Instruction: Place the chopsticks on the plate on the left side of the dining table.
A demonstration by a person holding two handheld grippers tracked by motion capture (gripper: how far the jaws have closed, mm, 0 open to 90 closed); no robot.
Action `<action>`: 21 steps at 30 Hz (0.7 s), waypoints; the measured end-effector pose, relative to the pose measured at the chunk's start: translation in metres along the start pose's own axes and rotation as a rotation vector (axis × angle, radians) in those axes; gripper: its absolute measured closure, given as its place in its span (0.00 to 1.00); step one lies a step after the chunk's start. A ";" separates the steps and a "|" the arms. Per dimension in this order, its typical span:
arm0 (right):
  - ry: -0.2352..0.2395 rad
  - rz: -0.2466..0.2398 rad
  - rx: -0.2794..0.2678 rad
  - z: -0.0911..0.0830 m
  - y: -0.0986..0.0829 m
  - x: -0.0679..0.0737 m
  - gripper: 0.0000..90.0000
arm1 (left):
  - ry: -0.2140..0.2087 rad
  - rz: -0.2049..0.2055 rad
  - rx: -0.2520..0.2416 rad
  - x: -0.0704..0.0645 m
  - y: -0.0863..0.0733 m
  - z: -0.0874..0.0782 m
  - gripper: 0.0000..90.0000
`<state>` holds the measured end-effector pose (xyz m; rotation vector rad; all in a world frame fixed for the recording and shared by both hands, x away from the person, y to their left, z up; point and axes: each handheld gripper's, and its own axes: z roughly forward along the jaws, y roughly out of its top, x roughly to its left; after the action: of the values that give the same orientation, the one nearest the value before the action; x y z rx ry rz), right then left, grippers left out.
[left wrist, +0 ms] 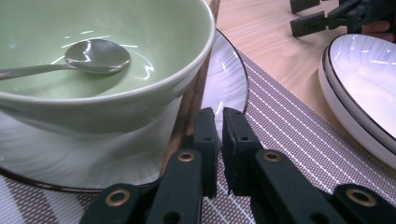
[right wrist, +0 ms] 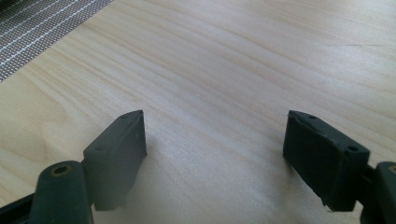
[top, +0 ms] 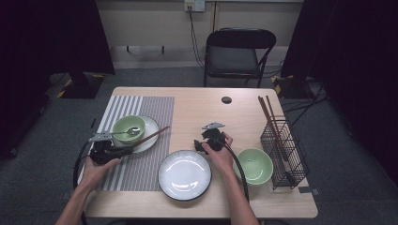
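On the striped placemat (top: 141,140) at the left of the table (top: 197,108), the left gripper (top: 126,151) sits low by the white plate (top: 151,129), and its jaws are pinched together on the near end of a pair of brown chopsticks (top: 152,136) that lies slanted across that plate's edge. The left gripper view gets in close: the left gripper (left wrist: 219,154) is nearly shut, with just a sliver between the pads, and a strip of the brown chopsticks (left wrist: 191,100) runs up beside the green bowl (left wrist: 116,93). That close view also shows the spoon (left wrist: 93,56) lying with its bowl on the green floor inside.

The high view offers the wider count: two green bowls, the green bowl (top: 128,127) on the plate and a second green bowl (top: 254,165) by the wire rack (top: 284,154); two white plates, the other a dark-rimmed plate (top: 184,175) at the front; one spoon (top: 129,131); and another pair of chopsticks (top: 271,123) standing in the rack.

The right gripper (top: 202,140) hovers at mid-table. In the right gripper view, the right gripper (right wrist: 215,140) stands wide apart, with bare wood between its jaws.
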<state>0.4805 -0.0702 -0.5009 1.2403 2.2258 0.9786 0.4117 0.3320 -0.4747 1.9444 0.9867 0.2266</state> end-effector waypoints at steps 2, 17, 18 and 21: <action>0.000 0.000 0.000 0.000 0.000 0.000 0.23 | 0.000 -0.002 -0.010 0.001 0.000 -0.002 0.94; 0.000 0.000 0.000 0.000 0.000 0.000 0.23 | 0.022 -0.056 -0.076 0.010 -0.007 -0.025 0.83; 0.000 0.000 0.000 0.000 0.000 0.000 0.23 | 0.029 -0.057 -0.070 0.012 -0.008 -0.025 0.81; 0.000 0.000 0.000 0.000 0.000 0.000 0.23 | 0.029 -0.068 -0.063 0.016 -0.011 -0.024 0.76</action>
<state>0.4805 -0.0702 -0.5009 1.2409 2.2255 0.9783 0.4037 0.3616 -0.4735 1.8517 1.0507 0.2445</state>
